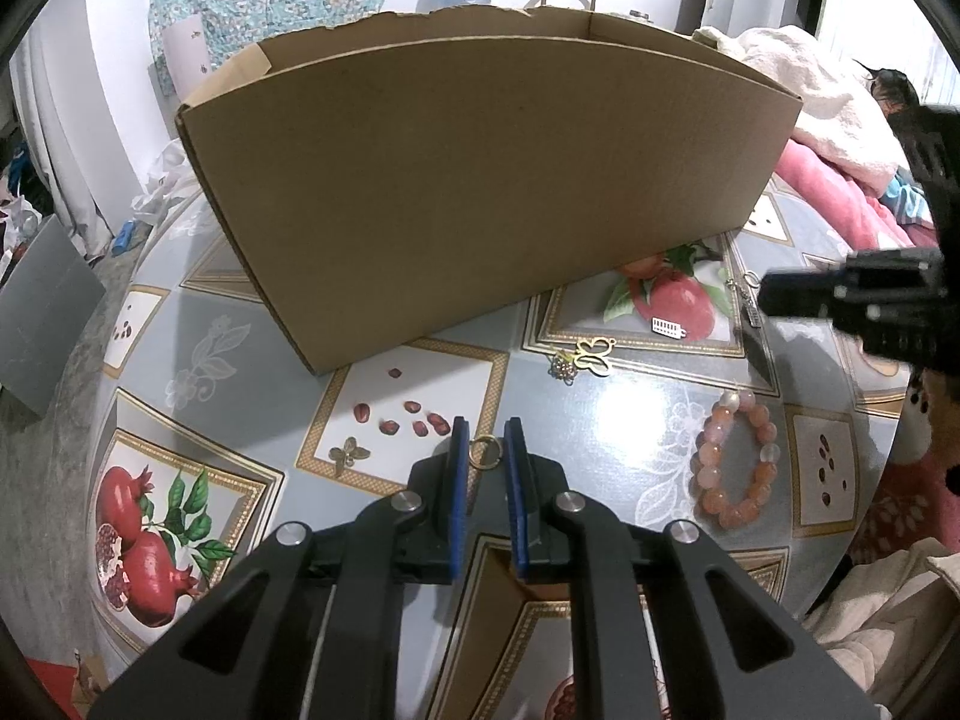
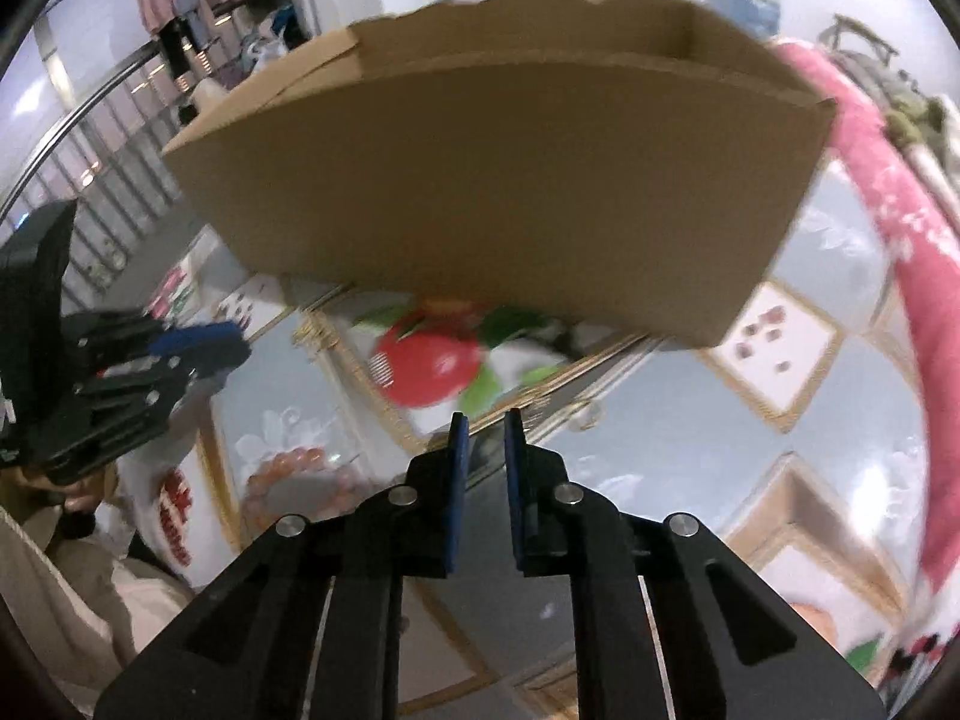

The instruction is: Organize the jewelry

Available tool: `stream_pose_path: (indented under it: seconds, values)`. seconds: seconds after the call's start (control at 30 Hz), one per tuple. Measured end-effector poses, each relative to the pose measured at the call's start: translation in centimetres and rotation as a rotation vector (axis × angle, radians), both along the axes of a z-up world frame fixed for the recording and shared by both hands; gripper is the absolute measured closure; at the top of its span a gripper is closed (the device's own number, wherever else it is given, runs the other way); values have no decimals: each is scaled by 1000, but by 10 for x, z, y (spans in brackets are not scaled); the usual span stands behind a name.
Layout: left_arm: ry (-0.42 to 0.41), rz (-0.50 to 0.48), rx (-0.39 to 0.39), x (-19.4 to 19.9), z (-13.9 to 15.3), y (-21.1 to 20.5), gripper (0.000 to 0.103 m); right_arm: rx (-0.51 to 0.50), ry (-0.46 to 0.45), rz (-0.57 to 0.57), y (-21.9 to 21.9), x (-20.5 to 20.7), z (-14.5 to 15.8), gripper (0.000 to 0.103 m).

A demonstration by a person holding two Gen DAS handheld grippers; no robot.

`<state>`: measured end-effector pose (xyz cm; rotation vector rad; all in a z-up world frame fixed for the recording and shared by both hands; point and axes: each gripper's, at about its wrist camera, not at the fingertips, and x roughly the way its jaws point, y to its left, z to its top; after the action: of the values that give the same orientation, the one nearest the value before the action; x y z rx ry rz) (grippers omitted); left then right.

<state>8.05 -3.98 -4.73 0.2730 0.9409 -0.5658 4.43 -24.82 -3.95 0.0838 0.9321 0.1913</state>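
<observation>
1. Gold ring (image 1: 485, 453) clamped upright between the blue pads of the left gripper (image 1: 485, 429), at the very fingertips, just above the patterned table (image 1: 606, 420)
2. Straight ahead of those jaws and a little left: cardboard box (image 1: 480, 180), long axis running across the view, tall near wall facing the ring, open top behind it
3. Probably calls for a lift up and forward over that near wall before any release
4. Right gripper (image 2: 485, 420) off to the right by the box's far end, pads close together with a slim gap; too blurred to tell whether anything is nipped
5. Left hand judged the nearer for the drop, being already loaded
6. Waiting on the table to the right of the ring: pink bead bracelet (image 1: 735, 459) and, nearer the box, gold butterfly charm (image 1: 594, 355)
</observation>
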Motion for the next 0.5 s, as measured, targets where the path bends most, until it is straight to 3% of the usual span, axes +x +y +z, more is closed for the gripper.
stream_pose_path:
  seconds: [0.23, 0.5]
  values:
    - [0, 0, 0, 0, 0, 0, 92, -103, 18, -25, -17, 15, -14, 90]
    - [1, 0, 3, 0, 0, 0, 92, -126, 18, 21, -10, 26, -16, 89]
